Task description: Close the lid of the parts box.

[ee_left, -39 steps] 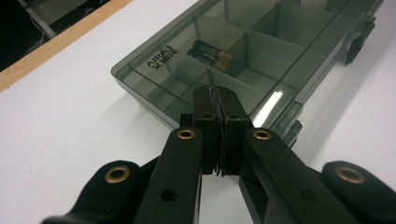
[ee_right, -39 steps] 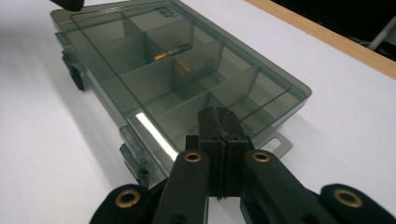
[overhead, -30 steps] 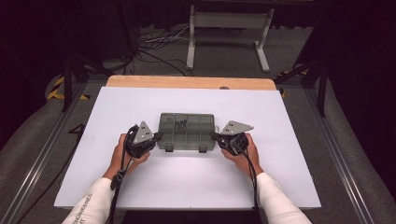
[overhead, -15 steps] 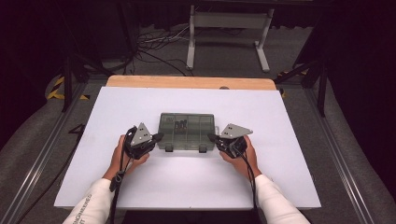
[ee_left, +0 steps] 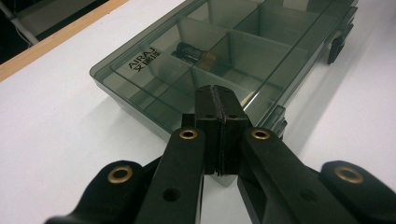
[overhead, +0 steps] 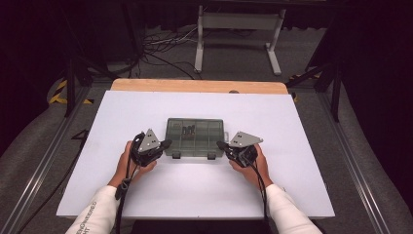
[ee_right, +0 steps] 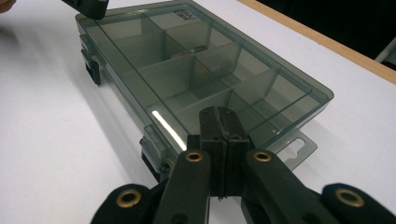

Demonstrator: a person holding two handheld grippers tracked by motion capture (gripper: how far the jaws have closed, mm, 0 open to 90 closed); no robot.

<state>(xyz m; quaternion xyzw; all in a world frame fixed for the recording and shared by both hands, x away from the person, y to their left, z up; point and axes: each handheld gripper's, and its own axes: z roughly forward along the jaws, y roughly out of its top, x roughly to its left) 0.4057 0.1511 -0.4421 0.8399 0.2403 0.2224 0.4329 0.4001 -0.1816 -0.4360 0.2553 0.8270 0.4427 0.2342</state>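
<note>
A smoky grey compartment box (overhead: 195, 137) is lying flat, lid closed, near the middle of the white counter (overhead: 292, 185), with its two dark latches facing the person. The left hand-held gripper (overhead: 164, 144) is sitting at the box's left end and the right hand-held gripper (overhead: 220, 145) at its right end, so the box is lying between them, each tip pointing inward at a near corner.

In the left gripper view, the left hand-held gripper (ee_left: 216, 100) is showing its jaws clenched together with nothing between them, the tip hovering over the near edge of the box (ee_left: 243, 51). A dark battery (ee_left: 194, 51) is lying in one compartment behind the printed lettering on the lid.

In the right gripper view, the right hand-held gripper (ee_right: 218, 120) is likewise showing its jaws pressed shut and empty, the tip over the box's (ee_right: 187, 70) near end beside the clear hang tab (ee_right: 294, 149). The left hand-held gripper's tip (ee_right: 88, 7) is peeking in at the top edge, cut off by the frame.

Whether either tip is actually touching the lid is hard to tell. The tinted lid is blurring the compartments' contents, and in the high view they are reading only as small dark marks. The person's forearms are being cut off at the bottom of that view.
</note>
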